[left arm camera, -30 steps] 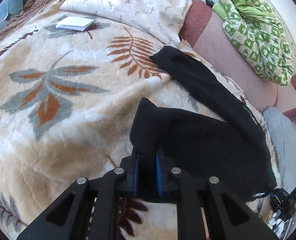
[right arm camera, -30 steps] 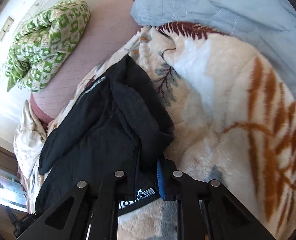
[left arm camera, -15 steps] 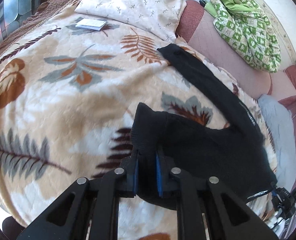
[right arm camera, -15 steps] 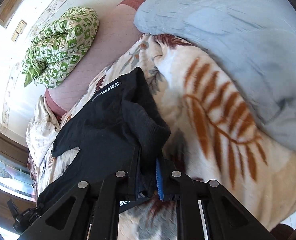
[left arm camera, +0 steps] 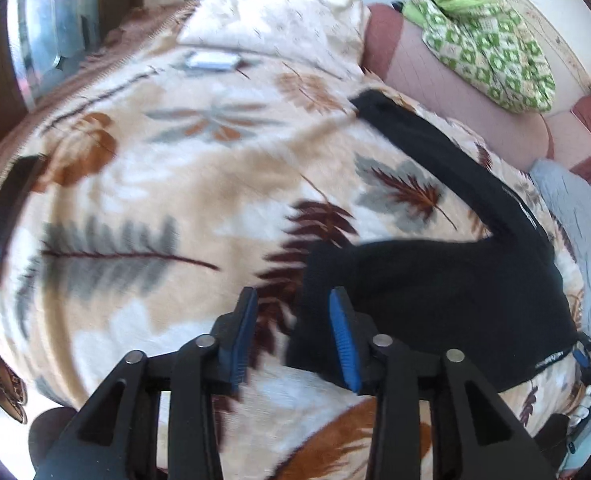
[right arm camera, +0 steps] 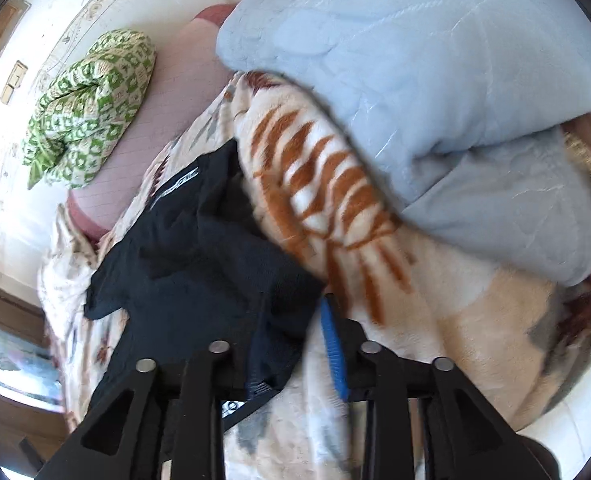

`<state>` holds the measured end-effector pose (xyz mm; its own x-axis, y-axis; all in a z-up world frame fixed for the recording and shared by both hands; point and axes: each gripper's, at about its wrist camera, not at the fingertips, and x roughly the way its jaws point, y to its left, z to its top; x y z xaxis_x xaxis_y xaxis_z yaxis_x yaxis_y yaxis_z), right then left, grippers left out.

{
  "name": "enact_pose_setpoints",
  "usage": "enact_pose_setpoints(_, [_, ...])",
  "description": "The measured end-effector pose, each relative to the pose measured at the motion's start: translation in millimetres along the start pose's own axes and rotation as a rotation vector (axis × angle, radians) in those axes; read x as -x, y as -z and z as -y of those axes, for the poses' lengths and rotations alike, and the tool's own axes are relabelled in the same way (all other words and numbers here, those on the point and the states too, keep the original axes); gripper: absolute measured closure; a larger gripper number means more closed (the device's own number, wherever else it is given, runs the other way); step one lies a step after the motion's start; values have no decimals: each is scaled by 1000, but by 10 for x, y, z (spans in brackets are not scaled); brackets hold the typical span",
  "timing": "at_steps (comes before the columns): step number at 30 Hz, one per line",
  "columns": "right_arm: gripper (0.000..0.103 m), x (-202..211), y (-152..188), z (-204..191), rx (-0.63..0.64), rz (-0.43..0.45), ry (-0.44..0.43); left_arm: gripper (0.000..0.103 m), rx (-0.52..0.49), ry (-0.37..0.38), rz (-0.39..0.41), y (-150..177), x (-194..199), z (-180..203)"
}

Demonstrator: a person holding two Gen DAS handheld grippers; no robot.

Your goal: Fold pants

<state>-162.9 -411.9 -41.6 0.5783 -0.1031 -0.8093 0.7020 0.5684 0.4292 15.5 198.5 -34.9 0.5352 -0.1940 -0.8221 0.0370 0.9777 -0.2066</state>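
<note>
Both claws are opening, left claw and right claw letting go of the limp, light black pants — regrip at hem corners.

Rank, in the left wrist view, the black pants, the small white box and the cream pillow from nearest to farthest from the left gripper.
Measured from the left gripper, whose jaws are opening:
1. Black pants: right at the fingertips, spreading to the right.
2. Small white box: far up the leaf-patterned blanket, left of centre.
3. Cream pillow: just beyond the box, at the bed's far end.
</note>
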Motion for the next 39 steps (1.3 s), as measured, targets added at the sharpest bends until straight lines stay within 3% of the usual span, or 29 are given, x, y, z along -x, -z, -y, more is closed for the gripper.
enact_pose_setpoints(5, [46, 207, -101, -53, 41, 105, 57, 57, 4, 3, 34, -315, 3, -41])
enact_pose_setpoints(8, [45, 218, -131, -313, 93, 129, 34, 51, 8, 60, 25, -561, -213, 177])
enact_pose_setpoints(14, [43, -129, -17, -874, 189, 74, -48, 48, 95, 183, -50, -1225, -1106, 675])
enact_pose_setpoints(20, [43, -492, 150, -1070, 220, 42, -56, 48, 228, 196, -132, -1891, -2091, 867])
enact_pose_setpoints(24, [43, -565, 190, -1116, 273, 56, -24, 38, 252, 184, -89, -2155, -2321, 983])
enact_pose_setpoints(25, [43, -568, 195, -1125, 287, 59, -17, 42, 238, 166, -99, -2181, -2342, 1015])
enact_pose_setpoints(26, [43, -575, 207, -1153, 306, 64, -7, 80, 220, 139, -106, -2198, -2337, 1037])
enact_pose_setpoints(27, [43, -577, 212, -1171, 316, 66, -2, 89, 205, 134, -120, -2185, -2327, 1040])
enact_pose_setpoints(33, [43, -513, 267, -1165, 316, 67, -5, 89, 183, 149, -101, -1888, -1863, 751])
enact_pose_setpoints(36, [43, -417, 318, -1157, 315, 66, -21, 88, 174, 106, -84, -1680, -1582, 535])
enact_pose_setpoints(39, [43, -361, 379, -1153, 325, 51, -26, 75, 224, 131, -133, -1506, -1467, 241])
